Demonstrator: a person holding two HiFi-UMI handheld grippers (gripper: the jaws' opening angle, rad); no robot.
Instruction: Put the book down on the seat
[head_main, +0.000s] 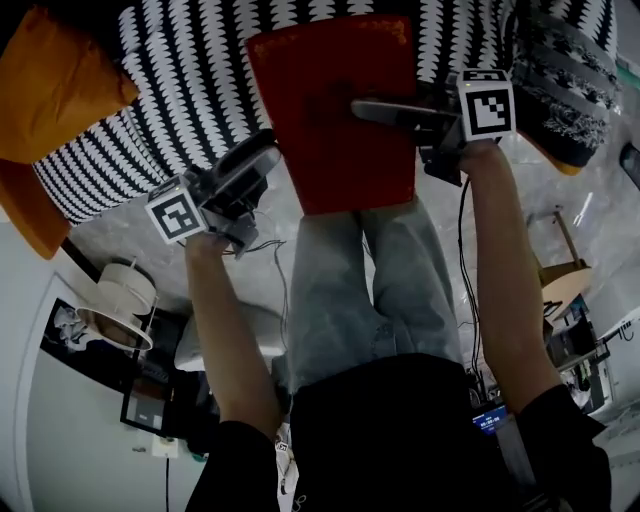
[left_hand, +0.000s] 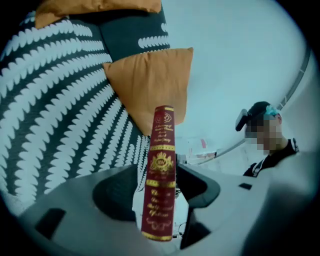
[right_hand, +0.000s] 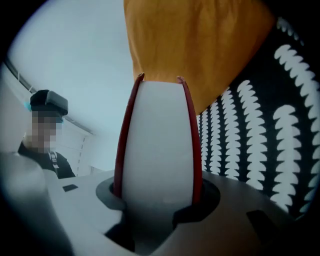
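A red hardback book (head_main: 335, 110) hangs over the black-and-white patterned seat (head_main: 200, 80). My right gripper (head_main: 385, 112) is shut on its page edge. In the right gripper view the white pages and red covers (right_hand: 157, 150) fill the space between the jaws of that gripper (right_hand: 157, 195). My left gripper (head_main: 262, 160) is at the book's lower left edge. In the left gripper view the gold-printed spine (left_hand: 160, 175) stands tilted between the jaws of this gripper (left_hand: 159, 189), with dark gaps on both sides, so the gripper is open.
An orange cushion (head_main: 55, 80) lies on the seat at the left and shows behind the book (left_hand: 150, 85) (right_hand: 195, 45). A grey patterned cushion (head_main: 565, 80) sits at the right. A person in a cap (left_hand: 265, 130) stands beyond. A round white stand (head_main: 120, 300) and wooden furniture (head_main: 565, 270) are on the floor.
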